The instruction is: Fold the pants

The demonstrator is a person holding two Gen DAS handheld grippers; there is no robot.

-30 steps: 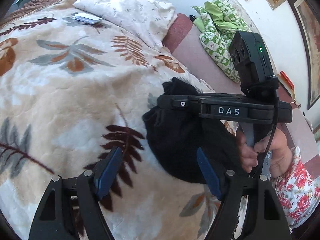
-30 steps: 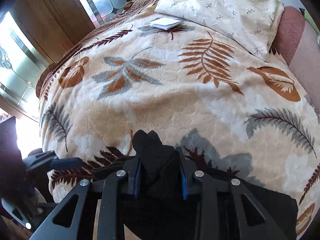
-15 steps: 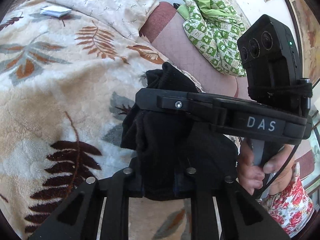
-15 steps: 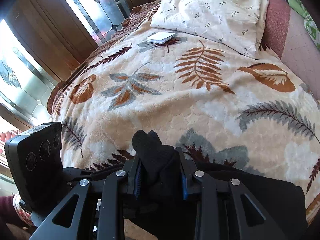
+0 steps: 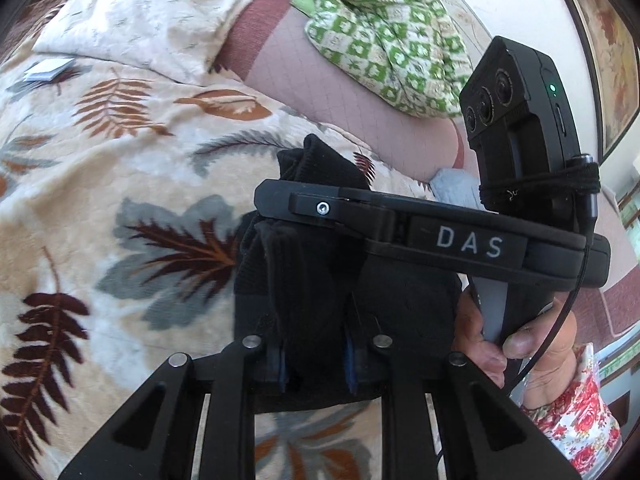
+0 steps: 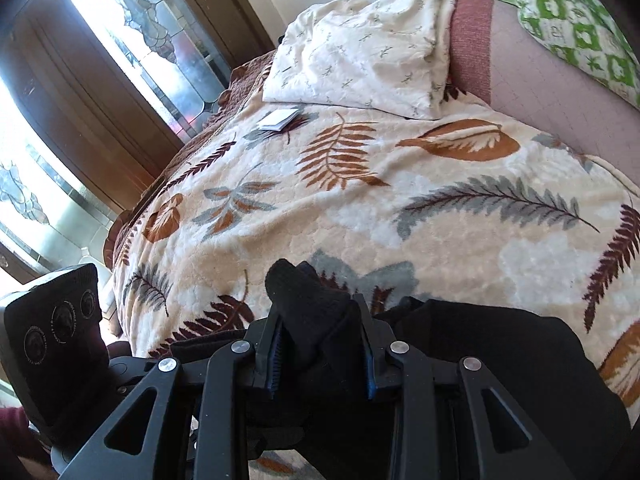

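Observation:
The black pants (image 5: 316,280) are bunched up over the near edge of the leaf-print blanket (image 5: 100,184). My left gripper (image 5: 314,356) is shut on a fold of the pants. My right gripper (image 6: 320,344) is shut on another bunch of the pants (image 6: 308,300), which sticks up between its blue pads. In the left wrist view the right gripper (image 5: 320,210) crosses just above my left fingers, with its camera block (image 5: 520,120) at the right. In the right wrist view more black cloth (image 6: 500,360) spreads to the right.
A cream pillow (image 6: 360,52) and a small white folded paper (image 6: 280,120) lie at the far end of the bed. A green patterned cloth (image 5: 380,28) sits on the pink sheet (image 5: 340,92) at the right. Glass doors with wooden frames (image 6: 100,80) stand beyond the bed's left side.
My left gripper was open a second ago, closed on the pants by half a second ago, and stays shut. Both grippers have lifted and tilted, holding the pants close together.

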